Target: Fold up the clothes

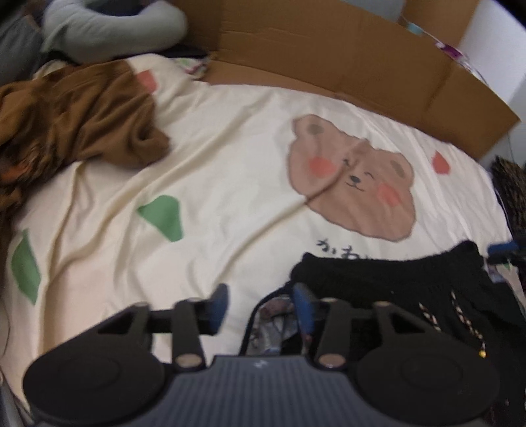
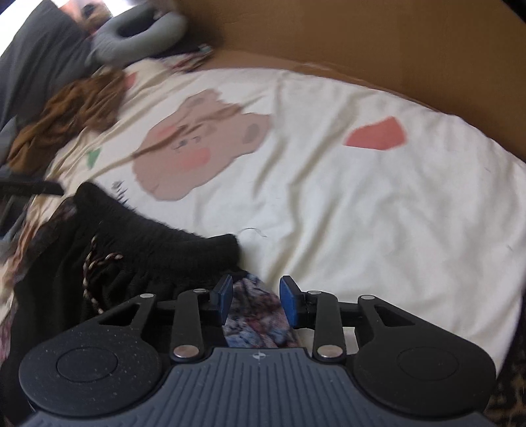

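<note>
A black knit garment with an elastic waistband and a braided drawstring lies crumpled at the near edge of the cream bear-print sheet. Patterned fabric shows under its left edge. My left gripper is open, and its right finger hangs over that edge. In the right wrist view the black garment lies to the left. My right gripper is open, with patterned fabric lying between and below its fingers.
A crumpled brown garment lies at the sheet's far left, also seen as the brown garment. A grey neck pillow sits behind it. Flattened cardboard walls the far side. A dark patterned surface borders the right edge.
</note>
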The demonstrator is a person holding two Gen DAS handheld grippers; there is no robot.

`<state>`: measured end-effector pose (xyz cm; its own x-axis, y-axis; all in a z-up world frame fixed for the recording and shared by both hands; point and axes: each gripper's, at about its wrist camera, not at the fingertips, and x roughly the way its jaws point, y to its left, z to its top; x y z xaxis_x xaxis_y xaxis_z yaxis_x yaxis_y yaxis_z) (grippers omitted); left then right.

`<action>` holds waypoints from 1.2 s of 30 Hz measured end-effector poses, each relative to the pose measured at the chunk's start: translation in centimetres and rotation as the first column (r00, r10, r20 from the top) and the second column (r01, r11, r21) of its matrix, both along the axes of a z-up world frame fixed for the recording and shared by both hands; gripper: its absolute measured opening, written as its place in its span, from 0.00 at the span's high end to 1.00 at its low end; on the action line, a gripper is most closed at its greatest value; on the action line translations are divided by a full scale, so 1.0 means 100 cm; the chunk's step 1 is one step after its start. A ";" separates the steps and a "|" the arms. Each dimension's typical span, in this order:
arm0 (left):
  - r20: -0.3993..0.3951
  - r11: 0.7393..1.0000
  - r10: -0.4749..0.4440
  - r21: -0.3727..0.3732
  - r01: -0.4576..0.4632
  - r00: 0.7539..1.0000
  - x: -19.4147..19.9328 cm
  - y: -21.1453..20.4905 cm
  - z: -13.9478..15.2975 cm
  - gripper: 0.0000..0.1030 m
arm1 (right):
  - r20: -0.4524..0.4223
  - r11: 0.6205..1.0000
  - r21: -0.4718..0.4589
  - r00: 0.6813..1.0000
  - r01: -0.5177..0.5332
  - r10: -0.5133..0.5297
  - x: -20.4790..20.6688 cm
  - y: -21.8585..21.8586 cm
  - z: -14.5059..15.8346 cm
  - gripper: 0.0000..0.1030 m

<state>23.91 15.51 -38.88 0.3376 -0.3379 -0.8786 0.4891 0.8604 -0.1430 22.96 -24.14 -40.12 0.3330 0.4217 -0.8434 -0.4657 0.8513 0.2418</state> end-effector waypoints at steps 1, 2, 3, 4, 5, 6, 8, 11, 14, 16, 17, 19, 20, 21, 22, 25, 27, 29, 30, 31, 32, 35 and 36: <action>-0.007 1.000 -0.019 0.000 0.019 1.000 0.000 -0.003 -0.001 0.49 | -0.003 1.000 -0.002 1.000 -0.023 0.023 0.002 0.003 -0.002 0.63; -0.013 0.999 -0.038 0.000 0.038 0.999 0.001 -0.005 -0.003 0.49 | -0.009 0.999 -0.004 0.999 -0.040 0.040 0.005 0.005 -0.005 0.63; -0.020 0.998 -0.057 -0.001 0.057 0.998 0.001 -0.008 -0.004 0.49 | -0.014 0.999 -0.007 0.999 -0.049 0.049 0.007 0.006 -0.007 0.63; -0.026 0.998 -0.070 -0.002 0.070 0.997 0.001 -0.009 -0.005 0.49 | -0.016 0.998 -0.008 0.998 -0.059 0.059 0.009 0.007 -0.009 0.63; -0.033 0.997 -0.083 -0.003 0.083 0.996 0.001 -0.010 -0.007 0.49 | -0.017 0.997 -0.008 0.997 -0.076 0.076 0.011 0.009 -0.009 0.63; -0.040 0.995 -0.104 -0.001 0.104 0.994 0.001 -0.012 -0.009 0.49 | -0.017 0.996 -0.008 0.996 -0.093 0.092 0.012 0.010 -0.010 0.62; -0.053 0.990 -0.142 0.009 0.143 0.988 0.001 -0.016 -0.013 0.48 | -0.022 0.991 -0.016 0.991 -0.132 0.131 0.013 0.012 -0.012 0.62; -0.069 0.984 -0.171 0.031 0.174 0.983 0.002 -0.021 -0.021 0.48 | -0.036 0.980 -0.029 0.980 -0.196 0.195 0.014 0.018 -0.015 0.62; -0.076 0.979 -0.194 0.046 0.198 0.978 0.006 -0.026 -0.027 0.48 | -0.046 0.970 -0.046 0.971 -0.238 0.236 0.016 0.024 -0.018 0.62; -0.078 0.976 -0.207 0.054 0.211 0.975 0.008 -0.029 -0.029 0.48 | -0.049 0.964 -0.059 0.965 -0.261 0.258 0.017 0.027 -0.021 0.58; -0.078 0.974 -0.215 0.057 0.220 0.973 0.008 -0.029 -0.031 0.48 | -0.050 0.960 -0.066 0.962 -0.272 0.269 0.018 0.029 -0.022 0.57; -0.083 0.970 -0.230 0.057 0.235 0.970 0.010 -0.031 -0.034 0.48 | -0.053 0.951 -0.076 0.954 -0.299 0.295 0.019 0.031 -0.024 0.55; -0.087 0.969 -0.236 0.057 0.241 0.968 0.011 -0.031 -0.035 0.48 | -0.057 0.949 -0.074 0.951 -0.308 0.304 0.019 0.032 -0.025 0.55; -0.091 0.967 -0.242 0.057 0.248 0.966 0.012 -0.032 -0.037 0.48 | -0.061 0.946 -0.071 0.948 -0.317 0.313 0.020 0.033 -0.026 0.55; -0.095 0.965 -0.250 0.058 0.256 0.963 0.012 -0.033 -0.038 0.48 | -0.064 0.942 -0.069 0.944 -0.329 0.325 0.019 0.035 -0.027 0.54; -0.105 0.956 -0.279 0.068 0.286 0.955 0.012 -0.036 -0.043 0.49 | -0.073 0.928 -0.065 0.929 -0.366 0.362 0.019 0.040 -0.030 0.42; -0.108 0.950 -0.295 0.076 0.304 0.949 0.011 -0.038 -0.044 0.52 | -0.061 0.918 -0.073 0.920 -0.390 0.386 0.018 0.044 -0.030 0.42; -0.115 0.943 -0.318 0.064 0.327 0.941 0.011 -0.039 -0.044 0.65 | -0.060 0.922 -0.064 0.924 -0.381 0.377 0.020 0.044 -0.030 0.46; -0.121 0.940 -0.329 0.058 0.337 0.937 0.010 -0.039 -0.043 0.68 | -0.059 0.925 -0.058 0.927 -0.375 0.372 0.021 0.043 -0.030 0.52; -0.111 0.939 -0.331 0.059 0.339 0.937 0.009 -0.039 -0.041 0.75 | -0.058 0.929 -0.052 0.930 -0.365 0.362 0.021 0.041 -0.030 0.59; -0.101 0.938 -0.333 0.059 0.340 0.937 0.008 -0.038 -0.039 0.82 | -0.057 0.932 -0.046 0.932 -0.361 0.358 0.020 0.039 -0.029 0.62; -0.071 0.937 -0.340 0.062 0.344 0.938 0.004 -0.037 -0.033 0.88 | -0.056 0.933 -0.040 0.934 -0.356 0.354 0.018 0.038 -0.026 0.76; -0.060 0.936 -0.342 0.063 0.346 0.938 0.003 -0.037 -0.031 0.88 | -0.042 0.934 -0.047 0.935 -0.354 0.352 0.016 0.037 -0.024 0.79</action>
<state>24.16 11.85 -41.95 0.1689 -0.3617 -0.9168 0.7512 0.6495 -0.1179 24.55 -20.41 -42.53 0.1430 0.4617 -0.8754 -0.7313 0.6453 0.2209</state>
